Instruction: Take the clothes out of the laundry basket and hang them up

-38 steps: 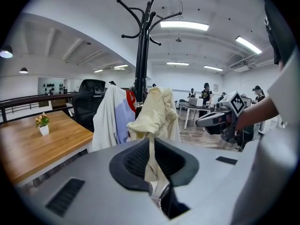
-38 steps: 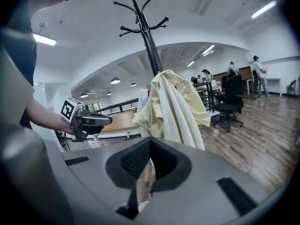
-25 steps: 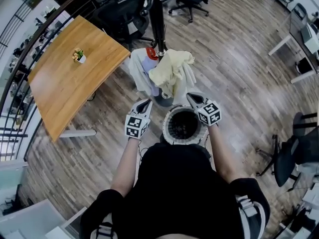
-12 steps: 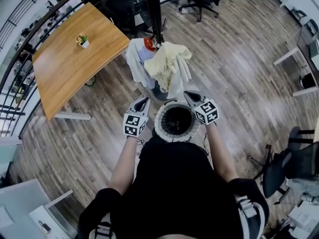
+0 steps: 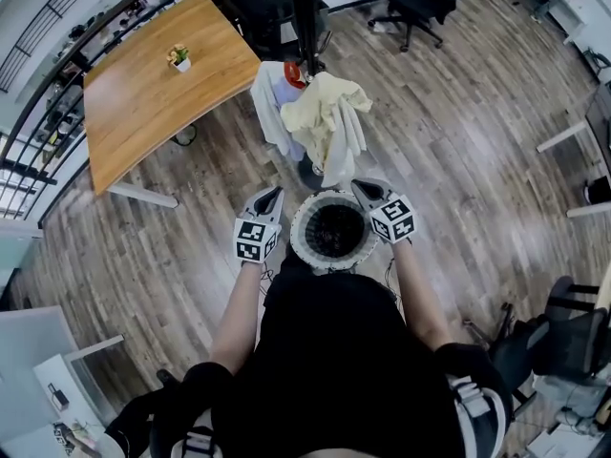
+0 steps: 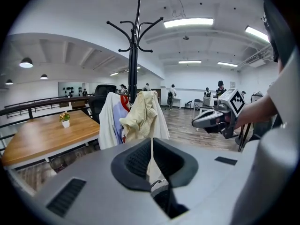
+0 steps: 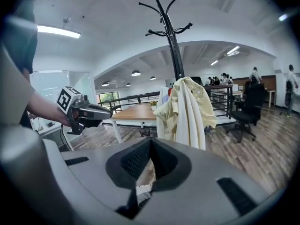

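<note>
At the upper left, the worktop (image 5: 153, 84) has slid rightward in the frame over the last second. The view has swung; nothing on the worktop has shifted. Your left tool (image 5: 272, 198) is clenched on nothing and still sits just left of the basket (image 5: 302, 246). The clothes (image 5: 320, 117) hang on the rack (image 5: 307, 8) at upper centre, a cream piece over white ones, just as before. The basket, at centre frame, shows only a dark inside; I see no cloth in it. Your right tool (image 5: 363, 189) is also clenched and empty, just right of the basket. I'd judge the hanging done or nearly so, but check the basket's bottom.
</note>
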